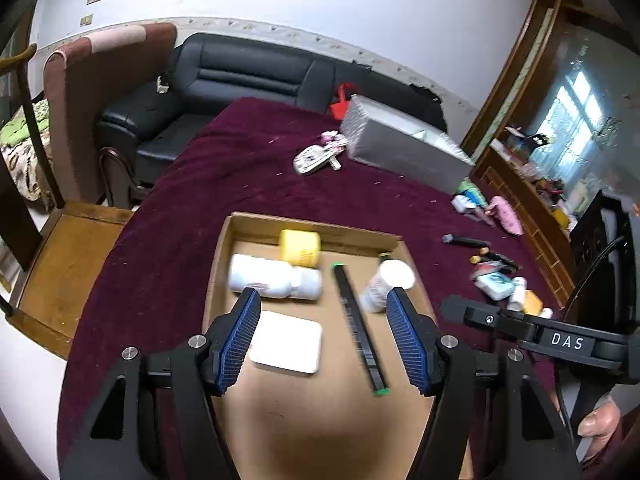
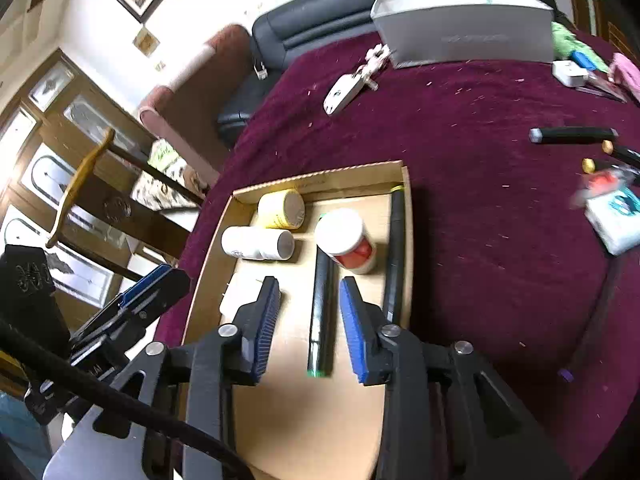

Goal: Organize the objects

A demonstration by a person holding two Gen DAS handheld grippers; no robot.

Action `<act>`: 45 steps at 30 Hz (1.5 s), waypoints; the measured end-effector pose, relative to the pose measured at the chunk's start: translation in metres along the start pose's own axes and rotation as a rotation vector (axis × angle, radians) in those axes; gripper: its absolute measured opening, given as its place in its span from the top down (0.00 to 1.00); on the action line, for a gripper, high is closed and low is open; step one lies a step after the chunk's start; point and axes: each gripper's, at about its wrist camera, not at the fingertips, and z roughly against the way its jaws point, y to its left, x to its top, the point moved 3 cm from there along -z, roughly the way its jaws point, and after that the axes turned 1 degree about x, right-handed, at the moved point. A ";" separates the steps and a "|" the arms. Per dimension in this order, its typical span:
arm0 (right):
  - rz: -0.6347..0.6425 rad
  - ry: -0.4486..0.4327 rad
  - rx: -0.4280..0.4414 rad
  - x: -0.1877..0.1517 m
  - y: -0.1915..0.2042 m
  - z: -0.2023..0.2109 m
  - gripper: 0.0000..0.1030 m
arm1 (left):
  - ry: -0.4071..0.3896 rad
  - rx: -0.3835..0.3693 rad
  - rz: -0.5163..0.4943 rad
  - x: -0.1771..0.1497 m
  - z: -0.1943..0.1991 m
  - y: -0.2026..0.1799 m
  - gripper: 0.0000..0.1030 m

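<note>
A shallow cardboard tray (image 1: 224, 248) (image 2: 406, 216) lies on the purple cloth. In it are a yellow jar (image 1: 300, 247) (image 2: 281, 209), a white bottle on its side (image 1: 272, 278) (image 2: 256, 243), a white-capped bottle with red contents (image 1: 384, 286) (image 2: 348, 240), a flat white box (image 1: 286, 340) (image 2: 230, 300), a black green-tipped stick (image 1: 360, 324) (image 2: 322, 312) and a black tube along the right wall (image 2: 394, 256). My left gripper (image 1: 322, 304) is open and empty above the tray. My right gripper (image 2: 308, 292) is open and empty above the stick.
Loose items lie on the cloth to the right: a black pen (image 1: 466, 240) (image 2: 572, 135), small packets (image 1: 496, 284) (image 2: 616, 220) and a pink cloth (image 1: 506, 214). A grey box (image 1: 404, 144) (image 2: 464, 32) and a white device (image 1: 314, 158) (image 2: 344, 92) lie farther back. A sofa (image 1: 240, 76) stands behind.
</note>
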 end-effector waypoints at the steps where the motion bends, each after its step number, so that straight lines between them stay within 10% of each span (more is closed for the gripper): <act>1: -0.004 -0.009 0.002 -0.003 -0.002 0.006 0.68 | -0.002 -0.010 -0.005 0.000 0.003 -0.005 0.42; 17: -0.059 -0.176 -0.144 -0.049 -0.088 0.110 0.57 | 0.039 -0.184 -0.160 -0.023 0.019 -0.133 0.42; 45: -0.273 -0.278 -0.245 -0.098 -0.234 0.189 0.57 | 0.215 -0.219 -0.365 -0.074 -0.039 -0.279 0.43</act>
